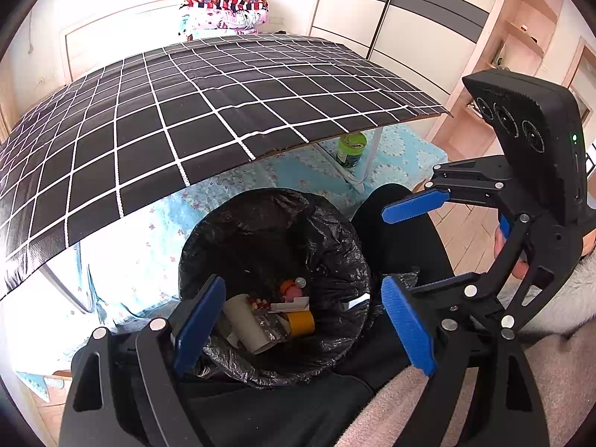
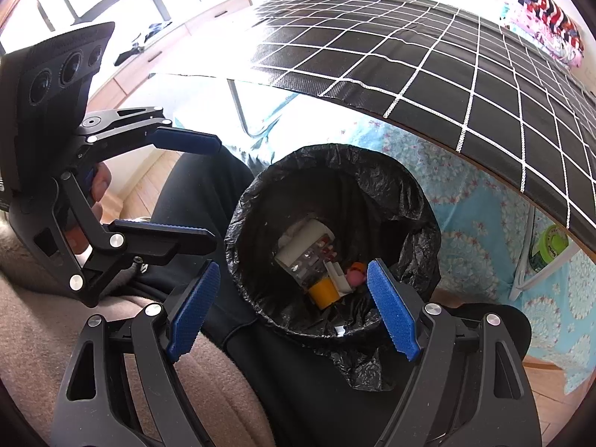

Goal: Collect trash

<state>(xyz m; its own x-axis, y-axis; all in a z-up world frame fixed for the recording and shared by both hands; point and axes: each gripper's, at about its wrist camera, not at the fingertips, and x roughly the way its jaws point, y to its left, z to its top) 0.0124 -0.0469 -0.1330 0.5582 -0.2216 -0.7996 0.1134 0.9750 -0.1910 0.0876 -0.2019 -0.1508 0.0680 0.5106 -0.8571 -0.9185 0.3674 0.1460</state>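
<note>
A bin lined with a black bag [image 1: 268,223] [image 2: 335,171] stands on the floor under the table's edge. Inside it lie a white cup [image 1: 246,320] [image 2: 309,240], a yellow tape roll [image 1: 300,322] [image 2: 322,292], a blister pack and a pink-orange piece [image 1: 290,288] [image 2: 354,275]. My left gripper [image 1: 303,326] [image 2: 216,192] hangs over the bin, open, nothing between its blue pads. My right gripper [image 2: 294,311] [image 1: 458,216] is also above the bin, open and empty. The two grippers hang side by side, apart.
The table with a black checked cloth [image 1: 186,111] [image 2: 447,74] overhangs the bin. A green bottle [image 1: 352,149] [image 2: 551,246] stands on the blue floral mat [image 1: 298,171] by a table leg. A person's leg in black trousers [image 1: 395,231] [image 2: 201,193] is next to the bin.
</note>
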